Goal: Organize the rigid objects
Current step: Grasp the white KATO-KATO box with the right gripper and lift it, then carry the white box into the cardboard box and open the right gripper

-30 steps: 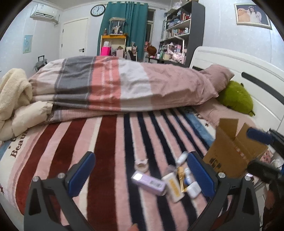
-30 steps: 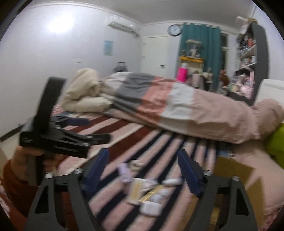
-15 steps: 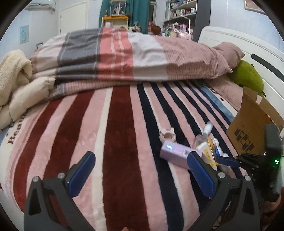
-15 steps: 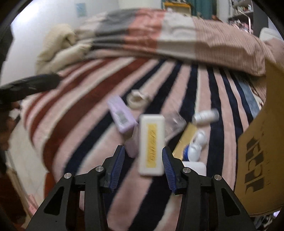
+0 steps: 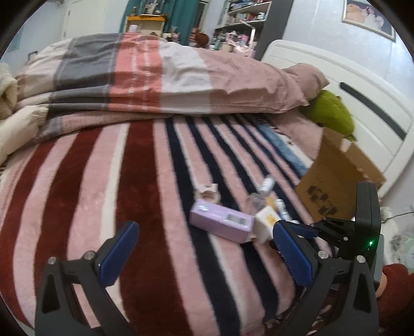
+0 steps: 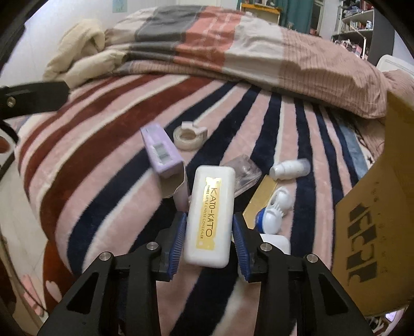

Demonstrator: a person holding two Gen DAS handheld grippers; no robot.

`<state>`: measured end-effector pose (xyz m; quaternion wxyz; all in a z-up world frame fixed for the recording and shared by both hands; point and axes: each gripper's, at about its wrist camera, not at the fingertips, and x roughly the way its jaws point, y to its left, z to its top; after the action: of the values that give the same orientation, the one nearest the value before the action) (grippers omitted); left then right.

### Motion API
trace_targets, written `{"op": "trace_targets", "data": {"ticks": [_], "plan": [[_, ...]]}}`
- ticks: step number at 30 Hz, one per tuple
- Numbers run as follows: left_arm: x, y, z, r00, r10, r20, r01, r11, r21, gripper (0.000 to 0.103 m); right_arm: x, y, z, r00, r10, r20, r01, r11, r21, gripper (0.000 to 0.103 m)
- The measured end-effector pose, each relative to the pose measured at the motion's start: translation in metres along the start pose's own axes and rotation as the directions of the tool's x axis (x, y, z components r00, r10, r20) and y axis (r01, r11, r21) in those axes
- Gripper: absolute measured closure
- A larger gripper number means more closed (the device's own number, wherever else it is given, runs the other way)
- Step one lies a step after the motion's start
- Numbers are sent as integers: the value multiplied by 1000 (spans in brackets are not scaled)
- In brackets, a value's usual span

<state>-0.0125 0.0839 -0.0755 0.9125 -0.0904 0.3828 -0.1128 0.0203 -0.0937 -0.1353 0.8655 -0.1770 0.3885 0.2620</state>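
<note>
Both grippers: left gripper [image 5: 204,256], right gripper [image 6: 209,243] black angular frames, silver screws, blue ribbed pads [image 6: 178,243]; green LED, red sleeve [image 5: 396,281].

A bed fills the room, spread with a fleece blanket [image 5: 134,186] striped in dark red, pink, white and navy. Across the blanket's far side lies a folded duvet [image 5: 155,77] in grey, salmon and dusty-pink blocks, with cream bedding [image 6: 77,49] bunched at its left end. Right of the duvet stands a white headboard [image 5: 362,98] with a green plush cushion [image 5: 333,113] against it. Behind the duvet are teal curtains [image 5: 189,15], a yellow cabinet [image 5: 145,22] and a dark, crowded shelf unit [image 5: 248,18]. A framed picture [image 5: 367,15] hangs on the pale wall above the headboard.
</note>
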Motion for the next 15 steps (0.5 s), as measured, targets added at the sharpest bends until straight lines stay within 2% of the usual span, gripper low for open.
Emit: {"op": "trace_targets", "data": {"ticks": [1,5,7,12,15], "plan": [[-1,-2,2,999,-32,0,32,999,-5,1,-5,1,1,1000,-7,11,7,1000,-16,71],[-6,-9,9,998,-66,8,66,998,-3,1,-20,-4,4,999,16,35,-15,1000,-13,71],[-8,-15,15,991,-130,8,130,991,0,1,-30,-7,7,996,46,70,-46,999,-7,71],[-3,-35,41,970,-244,-19,245,969,30,1,-69,-5,36,974,141,179,-132,990,-57,71],[0,-49,62,939,-342,-16,343,939,34,8,-95,-7,52,954,179,243,-161,983,-90,71]]}}
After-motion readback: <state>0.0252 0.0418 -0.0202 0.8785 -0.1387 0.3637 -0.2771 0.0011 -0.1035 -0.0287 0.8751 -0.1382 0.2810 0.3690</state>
